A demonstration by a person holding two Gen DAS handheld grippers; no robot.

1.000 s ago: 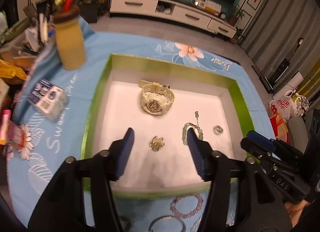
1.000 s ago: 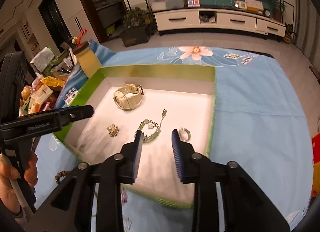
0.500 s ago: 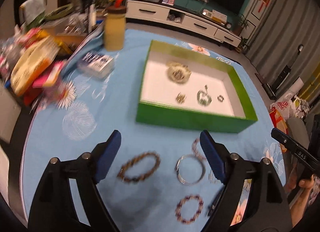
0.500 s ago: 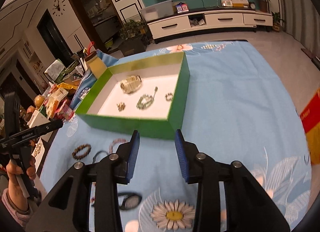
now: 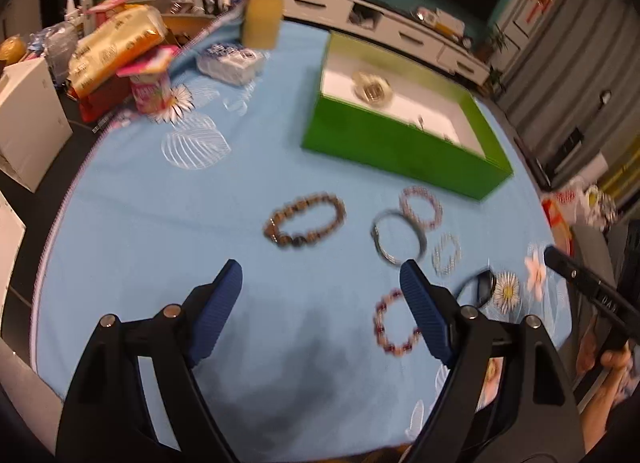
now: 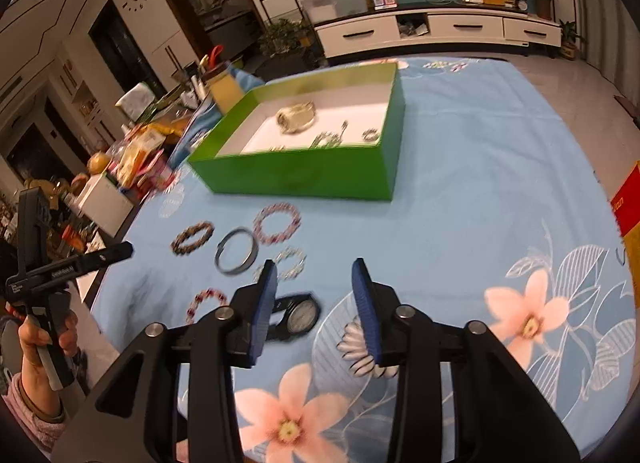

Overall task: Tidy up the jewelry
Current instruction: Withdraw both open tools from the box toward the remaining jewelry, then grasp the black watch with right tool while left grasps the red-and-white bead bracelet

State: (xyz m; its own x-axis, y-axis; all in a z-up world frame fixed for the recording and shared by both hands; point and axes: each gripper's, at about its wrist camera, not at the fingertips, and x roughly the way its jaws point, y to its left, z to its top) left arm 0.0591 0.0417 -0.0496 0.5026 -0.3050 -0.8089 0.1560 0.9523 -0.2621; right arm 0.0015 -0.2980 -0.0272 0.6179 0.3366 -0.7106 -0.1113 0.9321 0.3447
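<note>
Just ahead of our right gripper [image 6: 314,283], whose empty jaws were opening, the black watch [image 6: 298,317] lay flat on the table [image 6: 460,191], nearer to it than to our wide-spread, empty left gripper [image 5: 320,283].

Two handheld grippers are being shown, each built from matte black angular arms with triangular cut-outs. On the left gripper [image 5: 320,287], ribbed blue pads [image 5: 218,313] are being carried on the fingers, and round silver screws are being displayed at the arm joints. The right gripper [image 6: 314,295] is being presented with the same black frame, the same silver screws and finely ribbed blue pads [image 6: 366,309]. Small white lettering, too blurred to read, is being shown along each black body where it is seen from the other camera. A fuzzy pink sleeve [image 6: 30,421] and a thin band at the wrist are being worn at the left hand [image 6: 40,347].
</note>
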